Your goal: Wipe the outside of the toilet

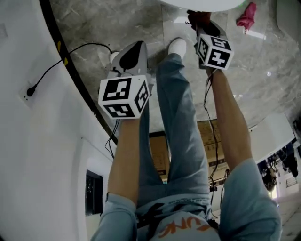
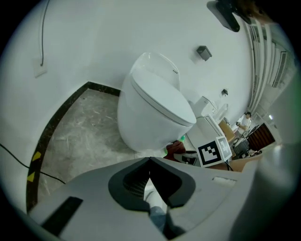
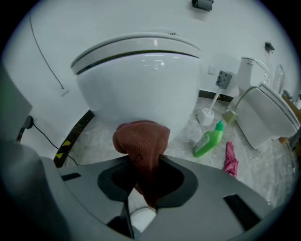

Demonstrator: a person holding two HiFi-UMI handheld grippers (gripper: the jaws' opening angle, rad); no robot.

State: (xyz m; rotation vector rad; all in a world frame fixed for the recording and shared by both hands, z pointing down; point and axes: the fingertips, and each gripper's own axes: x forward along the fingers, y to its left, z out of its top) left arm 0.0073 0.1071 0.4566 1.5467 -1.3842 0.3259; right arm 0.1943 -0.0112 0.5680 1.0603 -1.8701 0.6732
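Note:
A white toilet [image 3: 141,75] with its lid down stands against the white wall, also seen in the left gripper view as the toilet [image 2: 155,108] and at the top edge of the head view as the toilet [image 1: 202,4]. My right gripper [image 3: 148,162] is shut on a dark red cloth [image 3: 143,143], held up at the bowl's lower front; I cannot tell whether cloth and bowl touch. In the head view the right gripper [image 1: 203,26] carries the cloth [image 1: 198,18] just below the bowl. My left gripper [image 1: 133,49] hangs back to the left, its jaws shut on nothing, the left gripper [image 2: 150,162] pointing towards the toilet's side.
A green bottle [image 3: 207,140], a pink rag [image 3: 230,157] and a toilet brush holder [image 3: 206,115] lie on the marble floor to the right. A second toilet [image 3: 265,115] stands further right. A black cable [image 1: 70,54] runs along the floor by the left wall.

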